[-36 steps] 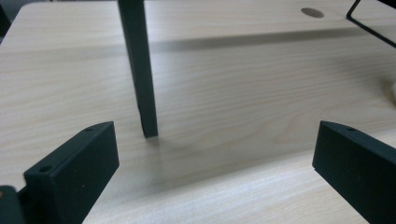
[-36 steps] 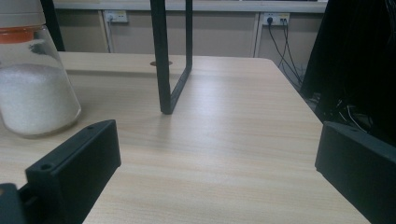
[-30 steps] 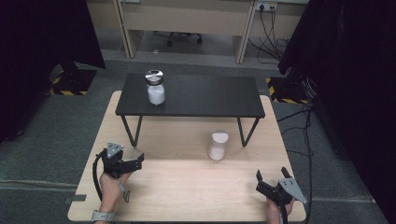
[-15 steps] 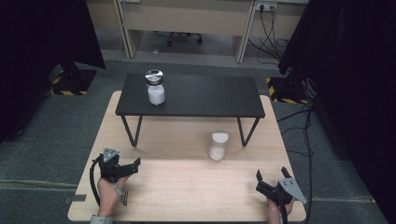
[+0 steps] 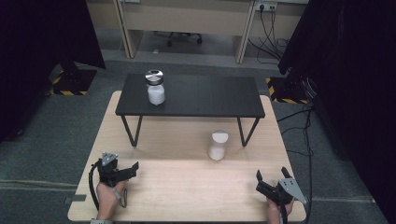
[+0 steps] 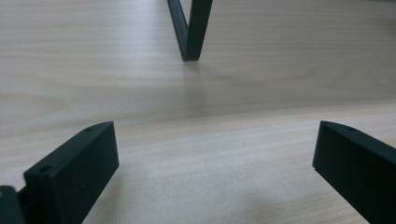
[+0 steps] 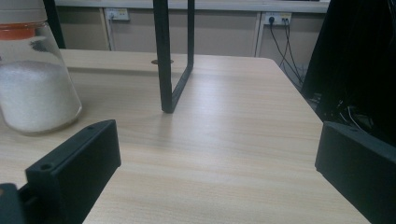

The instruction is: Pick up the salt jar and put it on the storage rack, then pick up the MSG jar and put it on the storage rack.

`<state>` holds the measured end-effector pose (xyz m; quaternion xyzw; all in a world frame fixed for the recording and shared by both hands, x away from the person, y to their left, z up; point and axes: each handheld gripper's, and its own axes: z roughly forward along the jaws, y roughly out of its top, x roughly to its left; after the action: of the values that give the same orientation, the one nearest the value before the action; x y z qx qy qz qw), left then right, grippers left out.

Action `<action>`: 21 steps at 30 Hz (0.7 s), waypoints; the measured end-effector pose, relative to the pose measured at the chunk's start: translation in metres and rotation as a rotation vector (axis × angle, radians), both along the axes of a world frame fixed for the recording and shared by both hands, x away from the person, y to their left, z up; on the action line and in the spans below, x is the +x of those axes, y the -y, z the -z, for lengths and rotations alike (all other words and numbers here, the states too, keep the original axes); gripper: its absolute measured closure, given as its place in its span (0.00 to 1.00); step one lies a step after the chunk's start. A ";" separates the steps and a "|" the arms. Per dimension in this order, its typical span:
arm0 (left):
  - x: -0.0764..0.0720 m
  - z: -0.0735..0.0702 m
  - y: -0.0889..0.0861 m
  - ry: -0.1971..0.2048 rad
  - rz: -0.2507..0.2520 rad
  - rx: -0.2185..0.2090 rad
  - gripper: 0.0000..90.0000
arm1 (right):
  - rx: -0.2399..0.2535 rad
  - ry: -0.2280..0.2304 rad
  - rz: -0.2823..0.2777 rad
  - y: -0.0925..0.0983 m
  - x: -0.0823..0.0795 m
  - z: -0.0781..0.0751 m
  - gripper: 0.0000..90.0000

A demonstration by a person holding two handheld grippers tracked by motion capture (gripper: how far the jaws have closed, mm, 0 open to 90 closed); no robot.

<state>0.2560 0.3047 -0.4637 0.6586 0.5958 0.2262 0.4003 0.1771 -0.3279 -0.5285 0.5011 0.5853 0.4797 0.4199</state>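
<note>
Standing upright on the wooden table, the jar with the pale lid held white grains and sat just in front of the right-hand leg of the low black bench. It was the nearer of two jars to both tools; the other, a jar with a metal lid, stood well apart on the bench top toward its left end.

The right gripper rested low at the table's near right corner, its jaws spread wide with nothing between them. From there the pale-lidded jar lay forward and to the left. In the right gripper view the jar showed at the left edge, beyond the left jaw rather than between the two, while the bench leg stood almost straight ahead. So the tool pointed past the jar, to its right.

The left gripper lay near the table's near left corner, likewise gaping wide and empty, aimed across the bare wood; its own view showed a bench foot ahead.

Judged from the high view, the right gripper was the closer of the two to the jar on the table. Its long axis ran vertical, so a sideways clasp around the glass body seemed fitting, and the right hand would probably need to swing leftward and advance to bring the jar between the jaws
</note>
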 end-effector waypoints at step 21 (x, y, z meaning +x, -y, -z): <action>-0.006 0.005 0.011 -0.005 -0.024 0.046 0.00 | -0.008 -0.009 0.000 -0.001 0.001 -0.001 0.00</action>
<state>0.2499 0.2942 -0.4686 0.6612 0.5992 0.2428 0.3806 0.1778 -0.3267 -0.5270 0.5015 0.5892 0.4750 0.4191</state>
